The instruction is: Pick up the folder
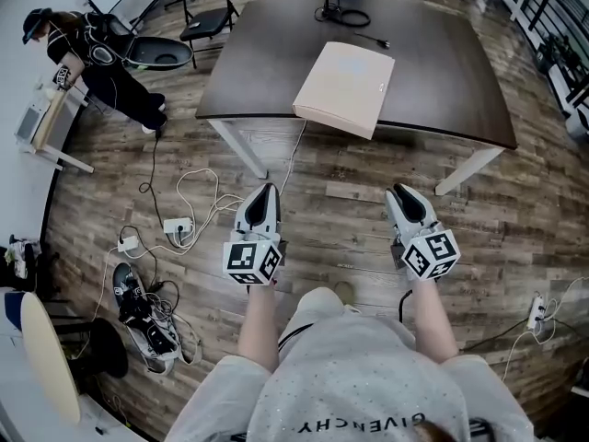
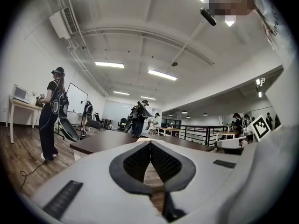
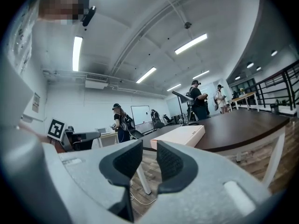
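Observation:
A pale beige folder (image 1: 345, 86) lies flat on the dark brown table (image 1: 442, 72), its near edge hanging slightly over the table's front edge. Both grippers hover over the wooden floor, short of the table and pointing toward it. My left gripper (image 1: 266, 191) is below and left of the folder; its jaws meet at the tips (image 2: 150, 143) and hold nothing. My right gripper (image 1: 399, 193) is below and right of the folder, and in the right gripper view (image 3: 149, 146) a narrow empty gap shows between its pads. The folder (image 3: 180, 136) sits ahead of it on the table.
A black cable (image 1: 345, 17) lies at the table's far side. White table legs (image 1: 241, 147) stand close ahead of the left gripper. Cords and a power strip (image 1: 175, 226) trail on the floor at left. A person (image 1: 101, 58) and a folding chair (image 1: 207, 12) are at the far left.

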